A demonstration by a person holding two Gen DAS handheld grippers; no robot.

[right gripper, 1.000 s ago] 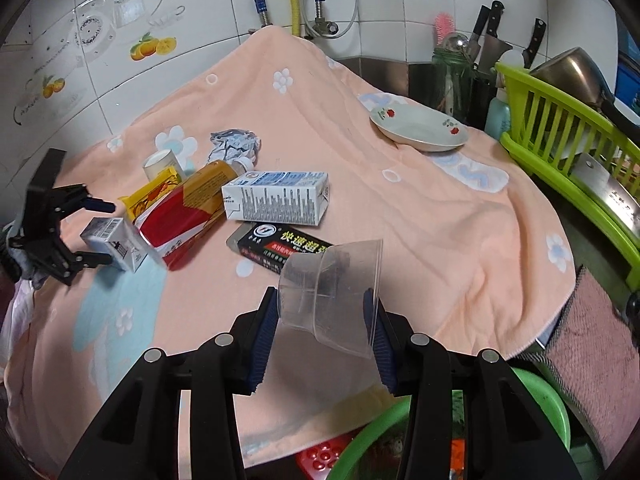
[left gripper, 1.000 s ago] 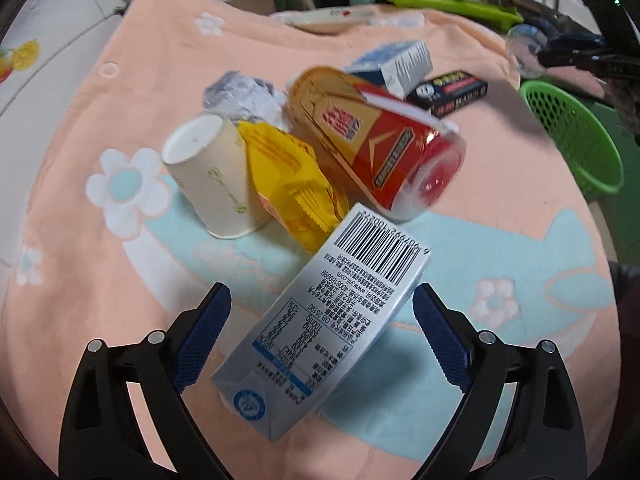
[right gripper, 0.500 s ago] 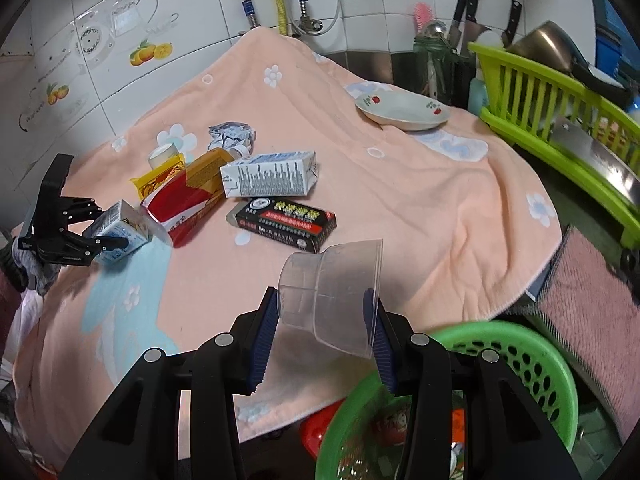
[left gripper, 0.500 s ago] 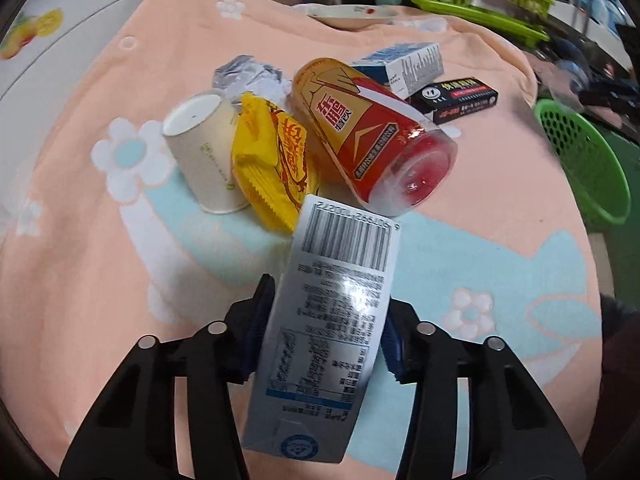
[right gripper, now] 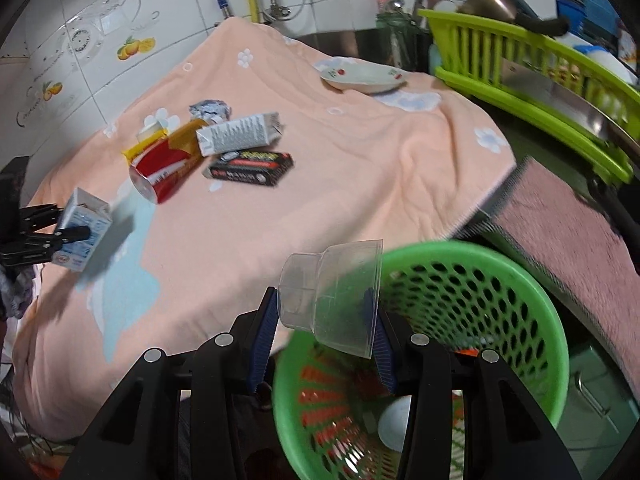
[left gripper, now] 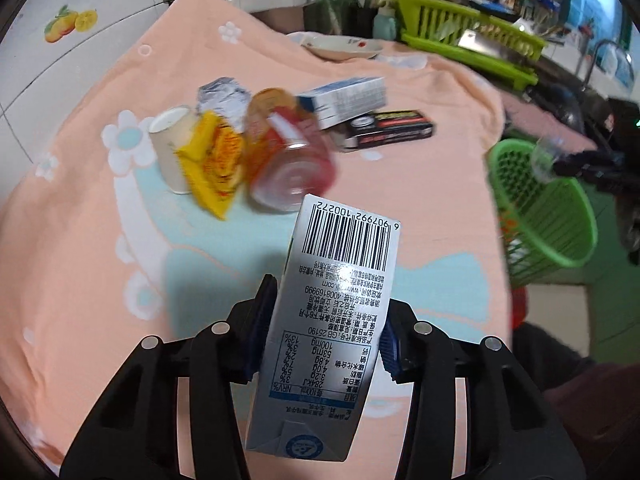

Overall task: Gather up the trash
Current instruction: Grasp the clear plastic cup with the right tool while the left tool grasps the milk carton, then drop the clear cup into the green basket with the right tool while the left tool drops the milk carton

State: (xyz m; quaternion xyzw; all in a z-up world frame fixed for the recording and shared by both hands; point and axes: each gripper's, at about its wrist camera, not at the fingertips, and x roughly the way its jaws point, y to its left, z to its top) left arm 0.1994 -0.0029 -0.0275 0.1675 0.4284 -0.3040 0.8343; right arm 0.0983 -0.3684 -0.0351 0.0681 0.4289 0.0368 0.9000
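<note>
My left claw is clamped on a silver milk carton, lifted clear over the near part of the peach-towelled surface. My right claw grips a clear plastic cup at the surface's near right edge, above the rim of the green basket. The remaining trash, the red can among it, clusters far left; the towel's middle lies bare.
</note>
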